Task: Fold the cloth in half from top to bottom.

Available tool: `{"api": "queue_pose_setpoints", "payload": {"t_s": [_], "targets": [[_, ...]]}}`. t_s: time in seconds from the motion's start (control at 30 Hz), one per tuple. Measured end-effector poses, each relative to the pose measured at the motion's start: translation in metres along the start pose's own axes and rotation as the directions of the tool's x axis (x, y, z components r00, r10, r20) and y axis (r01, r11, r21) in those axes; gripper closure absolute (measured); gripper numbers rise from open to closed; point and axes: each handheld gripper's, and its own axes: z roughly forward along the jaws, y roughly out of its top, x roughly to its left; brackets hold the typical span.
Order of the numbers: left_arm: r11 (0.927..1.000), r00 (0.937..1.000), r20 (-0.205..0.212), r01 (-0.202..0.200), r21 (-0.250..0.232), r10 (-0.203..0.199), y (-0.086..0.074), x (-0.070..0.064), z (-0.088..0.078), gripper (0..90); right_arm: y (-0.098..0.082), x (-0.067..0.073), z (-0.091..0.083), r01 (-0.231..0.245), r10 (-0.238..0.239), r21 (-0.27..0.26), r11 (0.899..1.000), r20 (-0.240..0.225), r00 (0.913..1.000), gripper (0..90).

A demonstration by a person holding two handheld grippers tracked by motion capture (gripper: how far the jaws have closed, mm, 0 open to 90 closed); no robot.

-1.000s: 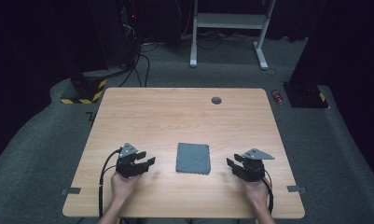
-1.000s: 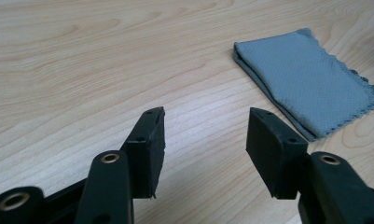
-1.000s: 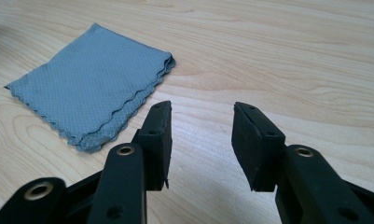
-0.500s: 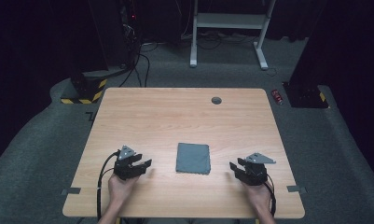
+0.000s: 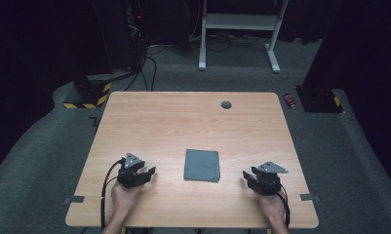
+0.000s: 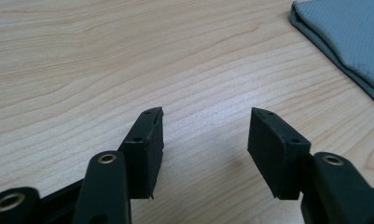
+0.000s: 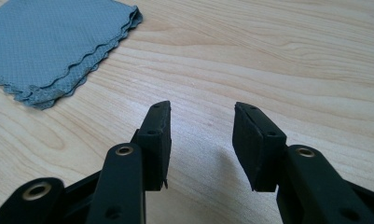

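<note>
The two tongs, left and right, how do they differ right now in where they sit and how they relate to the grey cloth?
The left tongs sit left of the folded grey cloth; the right tongs sit on its right. The left tongs point toward the cloth's near-left edge, the right tongs toward its near-right corner. Both are open, hold nothing, and sit low over the wooden table, apart from the cloth.

A lab or recording studio: a bare wooden table (image 5: 193,126) stands on grey carpet (image 5: 47,165) among black curtains (image 5: 37,39), with cables (image 5: 146,68) trailing from an equipment rack (image 5: 120,34) and yellow-black hazard tape (image 5: 88,97) on a stand base.
</note>
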Motion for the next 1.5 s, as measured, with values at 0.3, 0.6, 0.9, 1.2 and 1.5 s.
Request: {"api": "queue_pose_setpoints", "payload": {"t_s": [0.3,0.6,0.9,1.2,1.5], "targets": [[1.0000,0.9996,-0.028,0.001,0.003,-0.001,-0.0019,0.0029,0.0021,45.7,-0.0040,-0.0045,-0.0002,-0.007,0.007,0.010,1.000,0.014,0.9999,56.9],[0.9997,0.9981,-0.057,-0.023,0.008,0.023,-0.0040,0.0023,0.0032,45.3,-0.0082,-0.0088,-0.0003,-0.013,0.012,0.017,1.000,0.027,0.9996,57.0],[0.9995,0.9971,-0.069,-0.032,0.006,0.033,-0.0050,0.0011,0.0038,41.3,-0.0096,-0.0069,0.0019,0.006,-0.007,0.032,0.999,0.032,0.9995,53.6],[0.9994,0.9976,-0.061,-0.032,0.010,0.033,-0.0049,-0.0012,0.0049,34.5,-0.0095,-0.0058,0.0026,0.013,-0.014,0.039,0.999,0.019,0.9997,44.0],[0.9994,0.9978,-0.057,-0.033,0.012,0.034,-0.0049,-0.0014,0.0050,33.0,-0.0094,-0.0056,0.0027,0.014,-0.015,0.041,0.999,0.016,0.9998,42.1]]}}
